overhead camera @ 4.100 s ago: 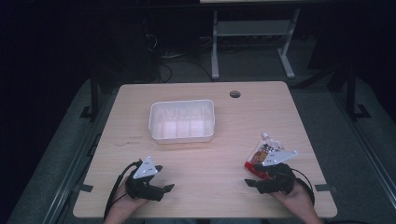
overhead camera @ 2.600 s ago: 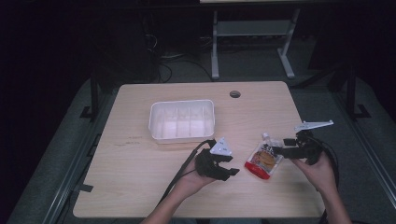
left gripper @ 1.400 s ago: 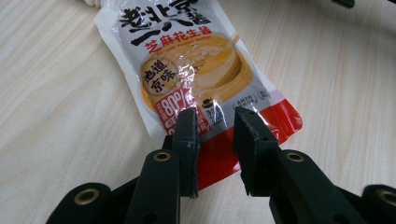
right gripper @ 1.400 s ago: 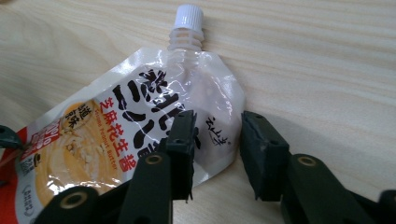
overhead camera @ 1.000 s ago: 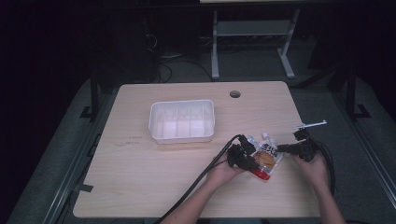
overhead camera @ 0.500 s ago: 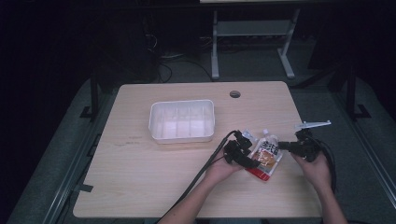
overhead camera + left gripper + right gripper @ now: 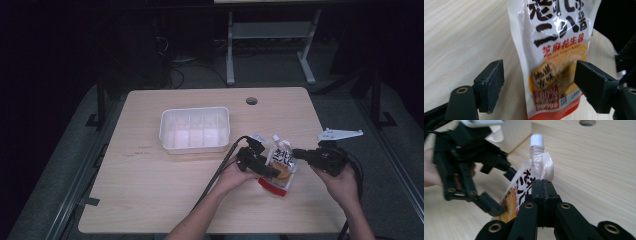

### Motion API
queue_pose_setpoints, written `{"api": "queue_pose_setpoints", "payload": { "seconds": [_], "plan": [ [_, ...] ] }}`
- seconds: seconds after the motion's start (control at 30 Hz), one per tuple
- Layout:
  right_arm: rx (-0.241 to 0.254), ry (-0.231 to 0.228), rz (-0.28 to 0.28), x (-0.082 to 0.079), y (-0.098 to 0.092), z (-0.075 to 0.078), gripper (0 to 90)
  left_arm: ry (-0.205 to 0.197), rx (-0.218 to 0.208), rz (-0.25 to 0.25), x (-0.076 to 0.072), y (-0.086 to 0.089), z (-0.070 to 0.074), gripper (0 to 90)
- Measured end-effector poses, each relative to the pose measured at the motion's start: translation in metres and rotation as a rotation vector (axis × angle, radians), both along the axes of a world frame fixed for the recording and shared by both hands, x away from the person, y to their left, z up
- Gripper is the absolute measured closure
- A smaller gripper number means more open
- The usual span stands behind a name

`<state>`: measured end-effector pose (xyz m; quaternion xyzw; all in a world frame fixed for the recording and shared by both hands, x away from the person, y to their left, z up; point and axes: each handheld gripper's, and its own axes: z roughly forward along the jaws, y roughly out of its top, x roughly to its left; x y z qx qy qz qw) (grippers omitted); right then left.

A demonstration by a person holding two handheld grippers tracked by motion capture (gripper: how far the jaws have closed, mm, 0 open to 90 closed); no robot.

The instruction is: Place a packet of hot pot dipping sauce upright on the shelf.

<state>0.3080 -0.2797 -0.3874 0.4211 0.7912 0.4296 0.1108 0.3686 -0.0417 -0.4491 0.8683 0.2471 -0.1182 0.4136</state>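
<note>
pouch [image 7: 281, 165]: we judge it soft, light, slick film; stiff spout at 12 o'clock
right tongs [image 7: 541, 185]: clenched on pouch's upper edge
left tongs [image 7: 540, 85]: released, straddling pouch's lower body
worktop [image 7: 150, 200]: under pouch

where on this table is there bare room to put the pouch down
Free: the wide strip left of and in front of the white bin, and the far right corner beyond the grommet hole. Crowded: front right, where both grippers flank the pouch.
</note>
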Motion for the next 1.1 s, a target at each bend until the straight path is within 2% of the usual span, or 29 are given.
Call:
{"api": "queue_pose_setpoints", "payload": {
  "seconds": [0.07, 0.1, 0.13, 0.2, 0.27, 0.3, 0.37, 0.43, 0.47, 0.5, 0.57, 0.6, 0.7, 0.83, 0.97, 1.03, 1.1],
  "plan": [
    [0.002, -0.007, 0.009, -0.001, 0.002, 0.002, 89.8, 0.009, -0.005, -0.007, 0.000, 0.000, 0.000, 29.0],
    [0.002, -0.011, 0.016, -0.002, 0.003, 0.003, 89.8, 0.025, -0.014, -0.028, 0.001, 0.000, -0.001, 29.0],
    [0.001, -0.019, 0.030, -0.003, 0.005, 0.005, 89.8, 0.040, -0.032, -0.055, 0.001, 0.001, 0.000, 37.5],
    [-0.001, -0.023, 0.039, -0.004, 0.006, 0.006, 89.8, 0.042, -0.047, -0.069, 0.000, 0.002, 0.001, 50.5],
    [0.004, -0.022, 0.043, -0.004, 0.006, 0.006, 89.7, 0.020, -0.042, -0.087, -0.001, 0.004, 0.004, 58.4],
    [0.007, -0.019, 0.044, -0.004, 0.005, 0.006, 89.7, 0.023, -0.042, -0.089, -0.001, 0.005, 0.005, 65.1],
    [0.013, -0.017, 0.046, -0.003, 0.003, 0.005, 89.5, 0.040, -0.052, -0.101, -0.001, 0.007, 0.006, 73.9],
    [0.032, -0.012, 0.058, -0.003, 0.002, 0.004, 89.2, 0.015, -0.045, -0.116, -0.004, 0.006, 0.009, 79.1],
    [0.035, -0.010, 0.061, -0.003, 0.001, 0.004, 88.9, 0.015, -0.045, -0.116, -0.004, 0.006, 0.009, 80.9],
    [0.039, -0.010, 0.065, -0.002, 0.000, 0.003, 88.1, -0.020, -0.035, -0.126, -0.008, 0.004, 0.012, 82.5],
    [0.046, -0.008, 0.070, -0.002, -0.001, 0.003, 86.8, -0.035, -0.029, -0.135, -0.010, 0.003, 0.013, 83.6],
    [0.060, 0.001, 0.076, -0.001, -0.005, 0.002, 74.4, -0.051, -0.025, -0.136, -0.012, 0.002, 0.014, 84.7],
    [0.091, 0.037, 0.078, 0.003, -0.013, -0.002, 57.5, -0.074, -0.019, -0.144, -0.014, 0.002, 0.017, 85.3],
    [0.103, 0.067, 0.070, 0.008, -0.018, -0.013, 47.6, -0.108, -0.009, -0.155, -0.018, 0.002, 0.021, 85.6],
    [0.167, 0.139, 0.114, 0.015, -0.020, -0.024, 43.3, -0.116, -0.011, -0.163, -0.019, 0.002, 0.021, 85.8],
    [0.204, 0.163, 0.153, 0.018, -0.017, -0.028, 43.9, -0.120, -0.019, -0.172, -0.020, 0.002, 0.021, 85.9],
    [0.215, 0.180, 0.188, 0.019, -0.013, -0.030, 46.3, -0.134, -0.019, -0.182, -0.022, 0.001, 0.022, 86.0]
  ]
}}
